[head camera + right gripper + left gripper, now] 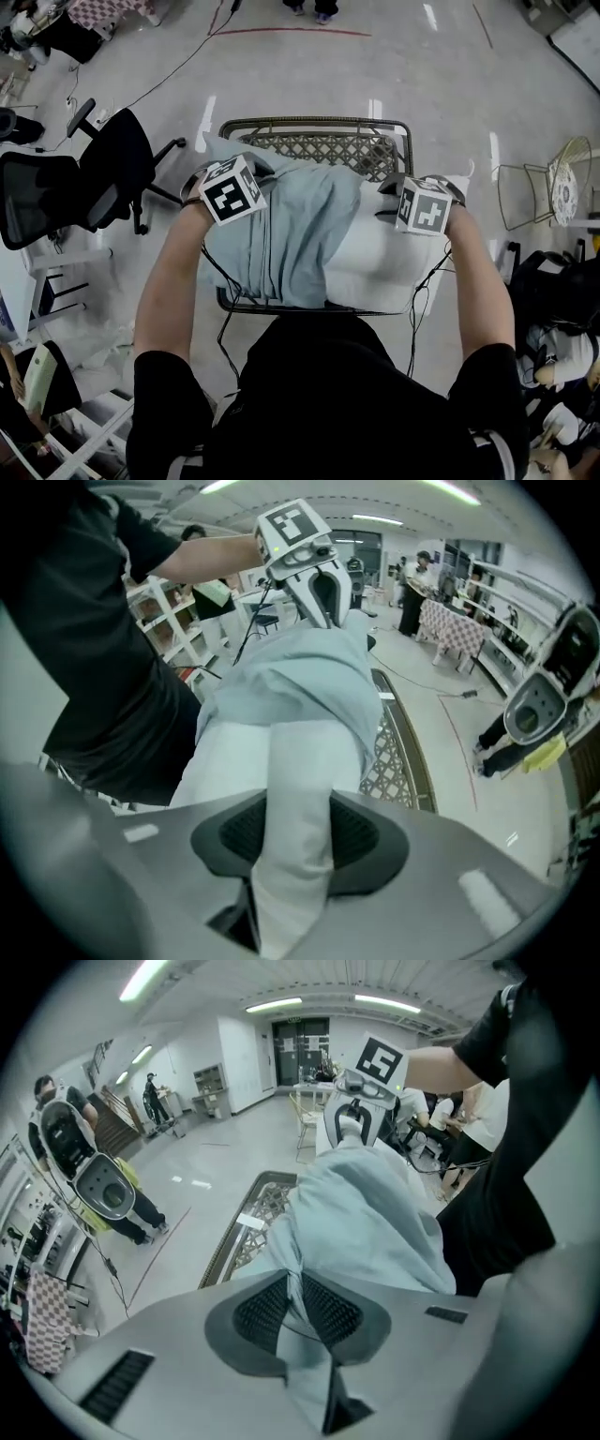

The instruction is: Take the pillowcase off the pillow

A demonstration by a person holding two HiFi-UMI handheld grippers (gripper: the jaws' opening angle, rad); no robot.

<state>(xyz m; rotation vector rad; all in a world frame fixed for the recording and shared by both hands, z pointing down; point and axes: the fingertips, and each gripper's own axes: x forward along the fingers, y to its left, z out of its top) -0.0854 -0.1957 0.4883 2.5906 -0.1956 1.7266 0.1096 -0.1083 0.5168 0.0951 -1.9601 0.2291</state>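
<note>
A light blue pillowcase (291,234) covers the left part of a white pillow (380,253), which lies on a metal lattice table (319,124). The pillow's right end is bare. My left gripper (234,192) is over the left end, shut on a bunched fold of the blue pillowcase (366,1222), which runs between its pads (258,1312). My right gripper (422,208) is over the right end, shut on a thick fold of the white pillow (281,761). In the head view the marker cubes hide both sets of fingertips. The pillowcase (291,682) hangs between the two grippers.
A black office chair (103,178) stands left of the table and a wire chair (553,183) to the right. Cables run across the floor at the far left. People stand further off (66,1147). Bags and clutter lie at the lower right (562,356).
</note>
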